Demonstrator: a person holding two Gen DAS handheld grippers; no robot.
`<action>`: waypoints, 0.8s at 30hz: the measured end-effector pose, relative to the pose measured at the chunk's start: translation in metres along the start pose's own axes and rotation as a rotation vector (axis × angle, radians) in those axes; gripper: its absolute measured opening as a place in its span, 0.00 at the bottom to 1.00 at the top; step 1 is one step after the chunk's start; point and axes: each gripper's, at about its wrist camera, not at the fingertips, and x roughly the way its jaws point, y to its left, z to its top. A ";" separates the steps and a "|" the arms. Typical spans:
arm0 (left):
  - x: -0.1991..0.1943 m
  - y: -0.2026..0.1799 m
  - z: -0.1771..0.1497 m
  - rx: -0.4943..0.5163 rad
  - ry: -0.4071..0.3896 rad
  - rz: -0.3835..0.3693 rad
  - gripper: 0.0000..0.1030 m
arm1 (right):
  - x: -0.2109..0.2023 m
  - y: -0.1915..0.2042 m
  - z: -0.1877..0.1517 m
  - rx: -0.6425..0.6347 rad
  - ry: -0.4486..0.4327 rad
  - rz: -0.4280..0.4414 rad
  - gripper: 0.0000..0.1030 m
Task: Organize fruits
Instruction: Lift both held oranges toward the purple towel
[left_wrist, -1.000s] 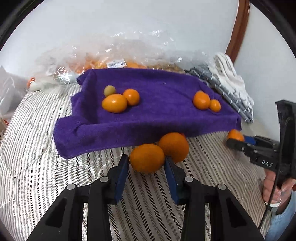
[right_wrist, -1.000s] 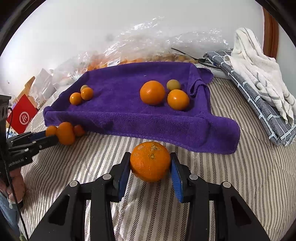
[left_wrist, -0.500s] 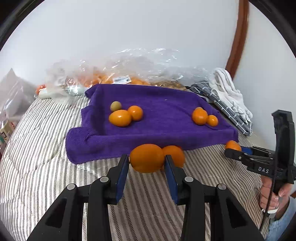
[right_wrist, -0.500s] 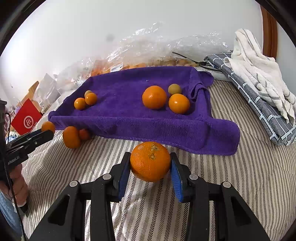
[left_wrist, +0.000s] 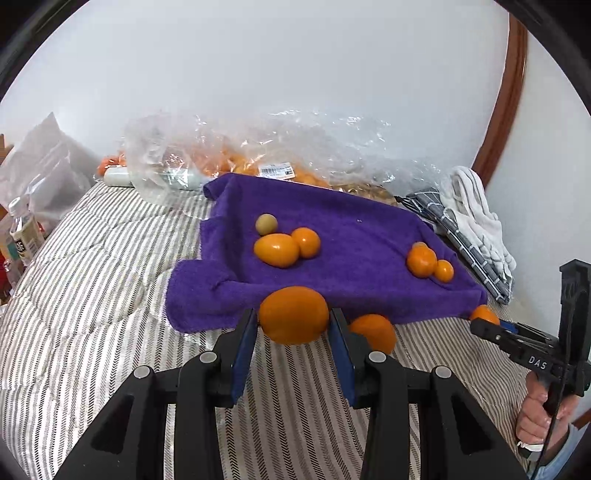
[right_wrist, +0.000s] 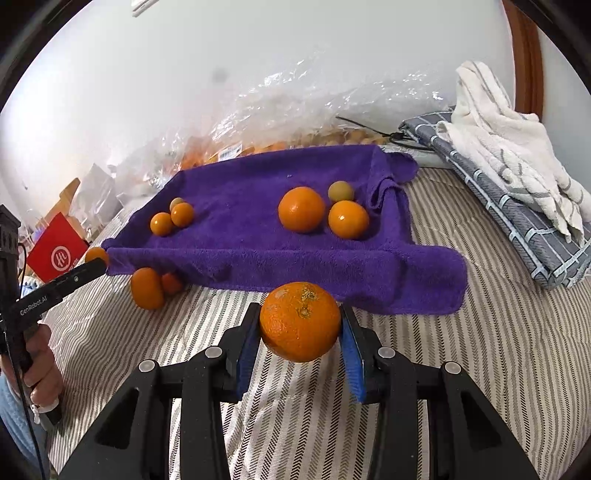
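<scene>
Left wrist view: left claw (left_wrist: 293, 325) clamped on a smooth orange (left_wrist: 293, 315), held in front of the purple towel's (left_wrist: 354, 236) near edge, above the striped bed (left_wrist: 92, 288). Right wrist view: right claw (right_wrist: 300, 336) clamped on a speckled orange (right_wrist: 300, 321), raised before the towel's front fold, five fruits resting on the cloth.

The right gripper (right_wrist: 301, 332) clamps a speckled orange (right_wrist: 300, 320) above the striped bed (right_wrist: 480, 350), just before the purple towel (right_wrist: 258, 229).
</scene>
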 end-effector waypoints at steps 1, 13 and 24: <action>0.000 0.000 0.000 0.000 0.000 0.002 0.36 | -0.001 -0.001 0.000 0.005 -0.004 0.001 0.40; -0.002 -0.001 0.001 0.003 -0.015 0.007 0.36 | -0.009 -0.013 0.005 0.060 -0.052 -0.011 0.40; -0.004 -0.002 0.001 0.011 -0.021 0.006 0.36 | -0.009 -0.011 0.004 0.048 -0.058 -0.022 0.40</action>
